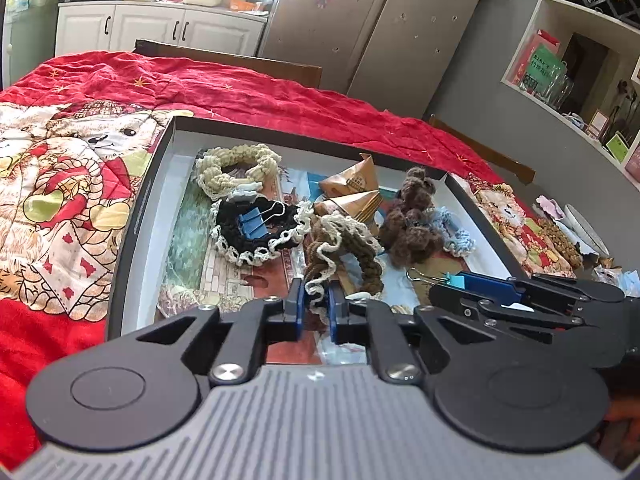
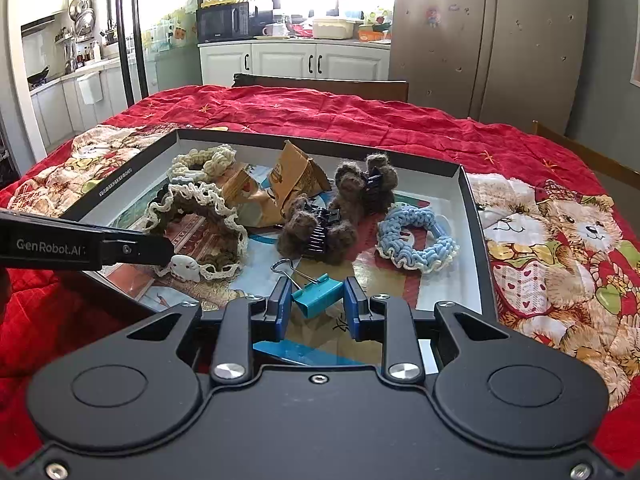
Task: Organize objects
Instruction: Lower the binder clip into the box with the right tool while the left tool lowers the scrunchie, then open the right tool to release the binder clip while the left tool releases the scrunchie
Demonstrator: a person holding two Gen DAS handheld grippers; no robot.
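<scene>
Currently right claw (image 2: 316, 312) grips teal binder clip (image 2: 318, 295); left claw (image 1: 316, 312), narrow, straddles brown scrunchie (image 1: 340, 256). Next: place clip in tray (image 2: 472, 216).

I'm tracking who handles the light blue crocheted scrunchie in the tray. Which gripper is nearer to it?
Right. The right gripper, holding a teal binder clip, sits just in front of the light blue scrunchie. The left gripper is at the brown frilled scrunchie, farther left.

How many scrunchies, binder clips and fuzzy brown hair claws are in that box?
Scrunchies: 4 (cream scrunchie, black scrunchie, brown scrunchie, light blue scrunchie)
Binder clips: 2 (blue binder clip, teal binder clip)
Fuzzy brown hair claws: 2
Total: 8
</scene>
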